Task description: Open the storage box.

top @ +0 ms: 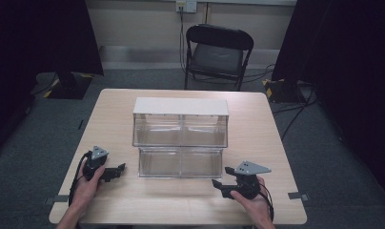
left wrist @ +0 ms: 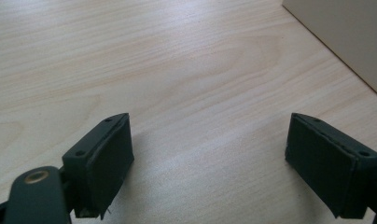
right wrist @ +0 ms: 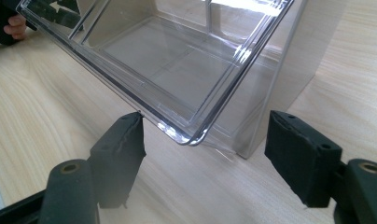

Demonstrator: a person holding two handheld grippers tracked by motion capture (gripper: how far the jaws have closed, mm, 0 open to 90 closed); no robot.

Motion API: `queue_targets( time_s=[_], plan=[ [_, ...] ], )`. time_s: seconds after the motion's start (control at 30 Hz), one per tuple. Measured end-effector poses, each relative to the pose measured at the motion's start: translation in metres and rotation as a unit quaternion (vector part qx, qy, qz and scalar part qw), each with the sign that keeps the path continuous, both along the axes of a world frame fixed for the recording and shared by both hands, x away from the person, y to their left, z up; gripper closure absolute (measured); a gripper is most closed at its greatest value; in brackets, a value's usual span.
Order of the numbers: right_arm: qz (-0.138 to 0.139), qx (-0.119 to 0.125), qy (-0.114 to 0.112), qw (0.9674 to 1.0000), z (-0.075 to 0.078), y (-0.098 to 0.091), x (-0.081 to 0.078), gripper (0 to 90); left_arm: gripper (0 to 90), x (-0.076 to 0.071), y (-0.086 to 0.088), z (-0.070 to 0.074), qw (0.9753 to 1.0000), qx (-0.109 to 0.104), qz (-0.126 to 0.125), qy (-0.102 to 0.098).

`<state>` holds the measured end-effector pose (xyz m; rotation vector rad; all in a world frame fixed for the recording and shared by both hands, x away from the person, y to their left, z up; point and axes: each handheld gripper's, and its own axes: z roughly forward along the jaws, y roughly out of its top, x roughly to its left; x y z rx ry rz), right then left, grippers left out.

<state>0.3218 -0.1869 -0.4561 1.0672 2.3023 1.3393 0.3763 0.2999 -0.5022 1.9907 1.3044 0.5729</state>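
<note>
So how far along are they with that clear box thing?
Nothing looks done yet. The clear two-tier organizer sits empty mid-table. Both claws are open and hold nothing: the left claw rests over bare table, the right claw points at the lower tier's corner. Everything seems left.

Clear two-tier plastic bin organizer (top: 181, 136) with white top, upright at the table's middle, compartments empty.
</note>
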Motion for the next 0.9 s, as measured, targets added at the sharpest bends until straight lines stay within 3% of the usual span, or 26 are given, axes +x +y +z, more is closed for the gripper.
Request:
queue_targets(
  time_s=[0.33, 0.9],
  plan=[
    [0.002, 0.006, -0.012, 0.9999, 0.0052, 0.0003, -0.0025, 27.9, 14.4, 0.0, 0.0, 0.0, 1.0, 0.0, 0.0, 0.0],
    [0.01, 0.015, -0.011, 0.9998, 0.0083, -0.001, -0.0022, 27.9, 14.5, -0.0001, -0.0001, -0.0001, 1.0, 0.001, 0.001, -0.002]
  ],
)
